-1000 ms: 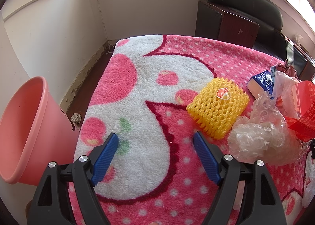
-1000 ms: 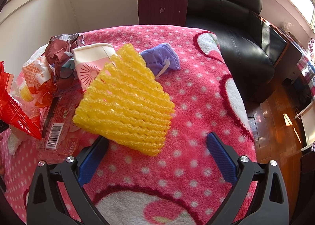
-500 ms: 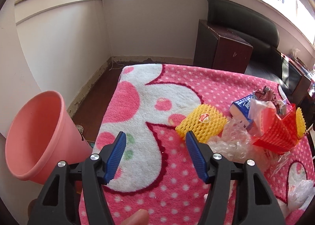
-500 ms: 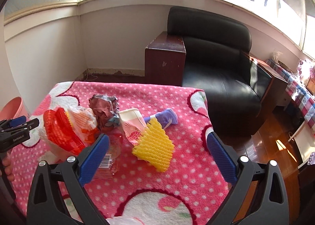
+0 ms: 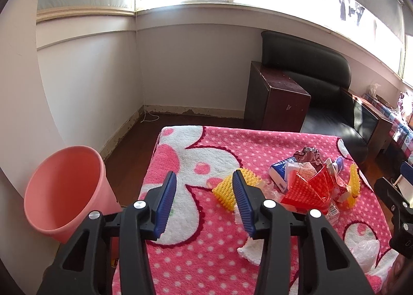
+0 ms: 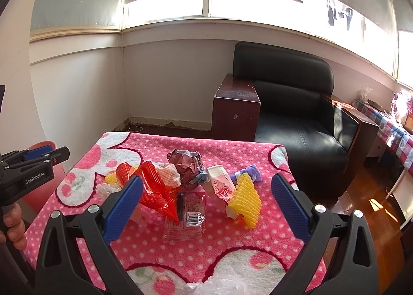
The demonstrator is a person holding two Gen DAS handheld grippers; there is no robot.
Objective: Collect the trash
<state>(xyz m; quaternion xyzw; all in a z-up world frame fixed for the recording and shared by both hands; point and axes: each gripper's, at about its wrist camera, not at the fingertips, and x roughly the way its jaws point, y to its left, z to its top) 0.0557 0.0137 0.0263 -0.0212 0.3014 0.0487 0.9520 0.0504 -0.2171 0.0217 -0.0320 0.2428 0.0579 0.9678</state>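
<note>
The left gripper [image 5: 204, 202] hangs above the pink blanket [image 5: 271, 140] that covers the surface, its blue fingers [image 5: 165, 204] spread partway with nothing between them. The right gripper [image 6: 206, 204] is spread wide, also holding nothing.

The trash lies in a heap at 12 o'clock from the right gripper: a red net [image 6: 155, 189], a brown crumpled wrapper [image 6: 185, 166], a clear packet [image 6: 185, 217] with a barcode, a white carton [image 6: 219, 184], a purple cloth [image 6: 247, 172] and a yellow foam net [image 6: 245, 202] at 1 o'clock. From the left gripper a second yellow foam net [image 5: 227, 189] sits at 12 o'clock, partly behind the right finger, and a blue pack [image 5: 280, 168] at 1 o'clock.

A pink bin [image 5: 64, 191] stands on the floor at 9 o'clock, beside the surface. A clear bag [image 6: 216, 286] lies at 6 o'clock in the right view.
</note>
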